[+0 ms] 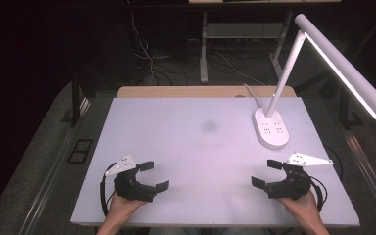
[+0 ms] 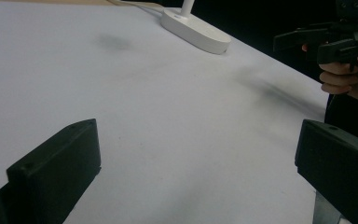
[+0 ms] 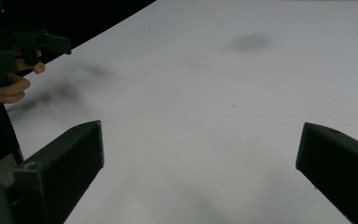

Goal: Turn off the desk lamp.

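Near the front left of the white table point(image 1: 200, 147), my left gripper point(image 1: 154, 176) is held in a hand, its two black jaws spread wide and pointing toward the middle. Nothing lies between them; in the left gripper view the gap point(image 2: 196, 158) holds just bare table. At the front right my right gripper point(image 1: 266, 173) is held the same way, jaws wide apart and facing inward, with bare surface in its gap point(image 3: 200, 154). Each gripper also appears far off in the other's view: the right gripper point(image 2: 326, 42) and the left gripper point(image 3: 25, 49).
A white desk lamp stands at the back right, its oval base point(image 1: 271, 127) on the table and its lit head point(image 1: 345, 68) reaching out over the right edge. A faint dark smudge point(image 1: 209, 127) marks the table's centre. Dark floor and cables lie beyond.
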Tool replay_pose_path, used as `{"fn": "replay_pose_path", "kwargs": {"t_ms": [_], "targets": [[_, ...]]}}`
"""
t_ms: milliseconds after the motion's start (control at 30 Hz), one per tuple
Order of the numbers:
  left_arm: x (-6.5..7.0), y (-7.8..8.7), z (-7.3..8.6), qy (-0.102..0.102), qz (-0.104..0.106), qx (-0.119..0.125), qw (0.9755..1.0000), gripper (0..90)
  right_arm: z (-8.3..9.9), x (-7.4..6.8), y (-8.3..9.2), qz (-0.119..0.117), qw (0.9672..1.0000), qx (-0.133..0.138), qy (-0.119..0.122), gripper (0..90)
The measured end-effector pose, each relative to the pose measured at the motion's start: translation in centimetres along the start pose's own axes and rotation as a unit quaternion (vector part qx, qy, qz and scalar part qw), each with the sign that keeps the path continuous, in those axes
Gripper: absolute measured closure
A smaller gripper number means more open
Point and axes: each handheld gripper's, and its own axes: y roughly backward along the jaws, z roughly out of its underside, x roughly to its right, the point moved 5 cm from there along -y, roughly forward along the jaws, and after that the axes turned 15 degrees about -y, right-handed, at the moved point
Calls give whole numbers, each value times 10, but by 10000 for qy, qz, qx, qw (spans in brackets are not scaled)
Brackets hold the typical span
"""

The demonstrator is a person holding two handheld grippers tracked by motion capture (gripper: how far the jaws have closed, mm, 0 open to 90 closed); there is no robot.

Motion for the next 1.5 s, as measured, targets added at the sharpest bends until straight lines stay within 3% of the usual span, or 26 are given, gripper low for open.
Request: {"fn": "replay_pose_path", "kwargs": {"t_ms": [900,1500], "targets": [[1,-2,1,-16,80,-56,10000,0,3,-2,1,80,9995,-308,67,8],[0,0,1,32,19,-32,10000,0,-10,1,12,149,9988,-459,-25,8]]}}
